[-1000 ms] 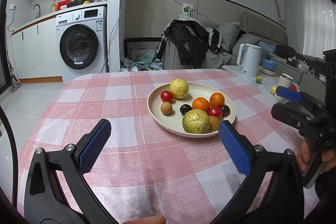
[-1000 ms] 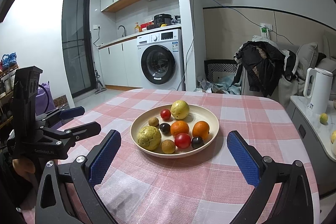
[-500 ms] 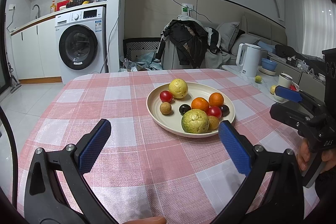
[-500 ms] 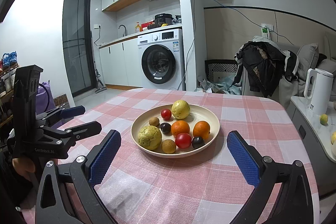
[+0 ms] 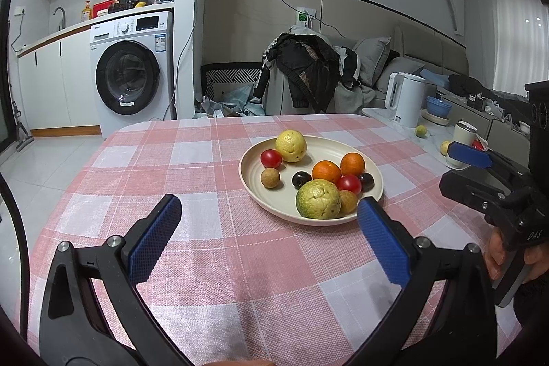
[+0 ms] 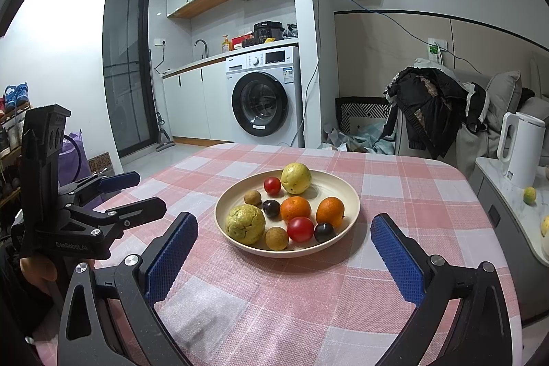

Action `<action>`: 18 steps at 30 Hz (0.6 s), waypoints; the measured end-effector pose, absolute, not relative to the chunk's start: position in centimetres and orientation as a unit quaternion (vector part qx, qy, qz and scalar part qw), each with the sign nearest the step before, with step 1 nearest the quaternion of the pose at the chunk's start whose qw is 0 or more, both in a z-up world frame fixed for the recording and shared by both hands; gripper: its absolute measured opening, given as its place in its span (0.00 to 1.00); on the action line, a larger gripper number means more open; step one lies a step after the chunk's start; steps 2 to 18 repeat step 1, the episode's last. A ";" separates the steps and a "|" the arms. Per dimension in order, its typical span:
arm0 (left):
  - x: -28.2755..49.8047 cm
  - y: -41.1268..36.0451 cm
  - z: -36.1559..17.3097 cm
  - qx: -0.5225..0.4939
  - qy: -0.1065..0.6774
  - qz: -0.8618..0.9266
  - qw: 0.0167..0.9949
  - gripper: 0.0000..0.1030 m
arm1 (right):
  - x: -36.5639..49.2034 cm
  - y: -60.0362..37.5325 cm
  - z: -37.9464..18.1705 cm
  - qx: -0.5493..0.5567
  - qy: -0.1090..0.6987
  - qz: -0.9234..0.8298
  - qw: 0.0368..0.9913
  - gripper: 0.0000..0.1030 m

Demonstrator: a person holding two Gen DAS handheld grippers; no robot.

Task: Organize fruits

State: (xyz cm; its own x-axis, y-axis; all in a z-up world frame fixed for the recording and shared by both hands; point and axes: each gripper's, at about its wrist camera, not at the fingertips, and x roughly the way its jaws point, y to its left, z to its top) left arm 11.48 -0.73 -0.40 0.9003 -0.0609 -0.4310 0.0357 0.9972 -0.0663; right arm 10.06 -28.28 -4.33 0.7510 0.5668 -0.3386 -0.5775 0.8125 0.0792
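**Two open grippers before a plate of mixed fruit**

Nearest each camera, the blue-padded fingers stand spread wide and hold nothing: the left gripper [image 5: 267, 225] hovers over the pink checked tablecloth [image 5: 192, 167] short of the plate, and the right gripper [image 6: 284, 246] frames the plate from the opposite side. Seen from the right wrist, the left gripper's black body bears the lettering "GenRobot.AI"; seen from the left wrist, the right gripper's body shows "DAS", partly cut off.

Mid-table rests a cream plate [image 6: 346, 191] holding all the fruit. At its near rim lies a rough green guava [image 6: 245, 223], touching a brown longan [image 6: 276, 238]. Beside these sit a red cherry tomato [image 6: 300, 228] and a dark grape [image 6: 324, 231]. Behind them are two oranges [image 6: 295, 209], side by side, with a second dark grape, longan and tomato toward the centre. At the far rim lies a yellow guava [image 6: 296, 178].

Beyond the table stands a front-loading washing machine [image 6: 262, 96], its labels unreadable, and to the right a white electric kettle [image 6: 520, 148].
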 end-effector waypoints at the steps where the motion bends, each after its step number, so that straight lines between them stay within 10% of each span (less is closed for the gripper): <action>1: 11.5 -0.7 -0.4 -0.028 0.222 -0.024 0.974 0.99 | 10.1 -28.3 -4.3 -0.015 0.176 0.306 0.936 1.00; 18: 11.5 -0.7 -0.4 -0.028 0.222 -0.024 0.974 0.99 | 10.1 -28.3 -4.3 -0.015 0.176 0.306 0.936 1.00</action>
